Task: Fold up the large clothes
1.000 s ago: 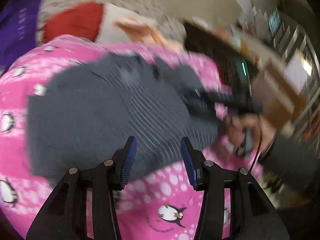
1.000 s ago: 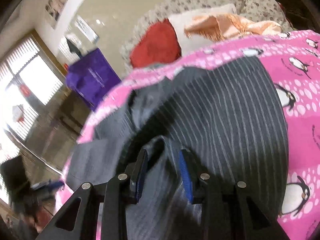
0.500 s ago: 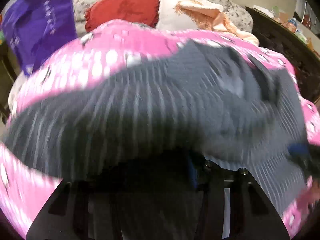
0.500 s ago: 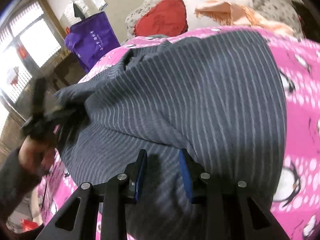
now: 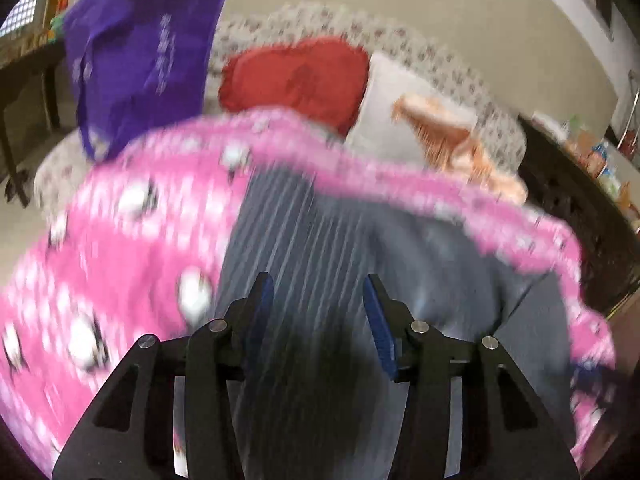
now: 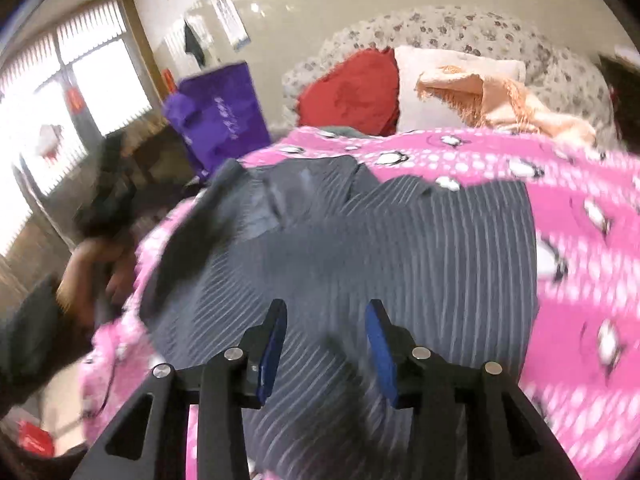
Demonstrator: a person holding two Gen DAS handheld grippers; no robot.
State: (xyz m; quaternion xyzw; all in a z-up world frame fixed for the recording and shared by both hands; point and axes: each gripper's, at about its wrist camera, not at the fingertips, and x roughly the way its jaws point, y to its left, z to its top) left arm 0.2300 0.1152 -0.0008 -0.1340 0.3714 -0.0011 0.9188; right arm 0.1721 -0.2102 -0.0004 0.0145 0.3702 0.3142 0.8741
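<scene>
Cream walls behind, window (image 6: 60, 92) bright at far left of right wrist view; bed covered by pink penguin blanket (image 5: 120, 248), floral headboard (image 5: 320, 24) beyond. Grey pinstriped garment (image 6: 400, 248) spread on blanket, roughly mid-bed, collar end rumpled toward far left. Right gripper (image 6: 326, 344) low over near part of garment, jaws parted and just been opening wider; striped cloth visible in gap below, blue pads (image 6: 380, 352) not seen pressing on it. Left gripper (image 5: 318, 316) likewise over garment near its left edge, jaws parted, nothing clamped; cloth underneath only. Left wrist view heavily motion-blurred: stripes smeared, penguin prints reduced to white blots, right edge of garment hard to trace. Dark blur at far lower right of that view, unidentifiable. Near hem of garment cut off by gripper frames in both views. Right wrist view alone shows person's left hand (image 6: 92, 276) and dark sleeve (image 6: 28, 336) at blanket's left edge, blurred, with dark shape above it, probably the other tool's body. Both views: purple bag (image 5: 140, 56) at left, red cushion (image 5: 296, 80), white pillow (image 6: 408, 92) and peach fringed cloth (image 6: 504, 104) at head of bed. Left wrist view alone: dark furniture (image 5: 580, 200) with cluttered top at right.
</scene>
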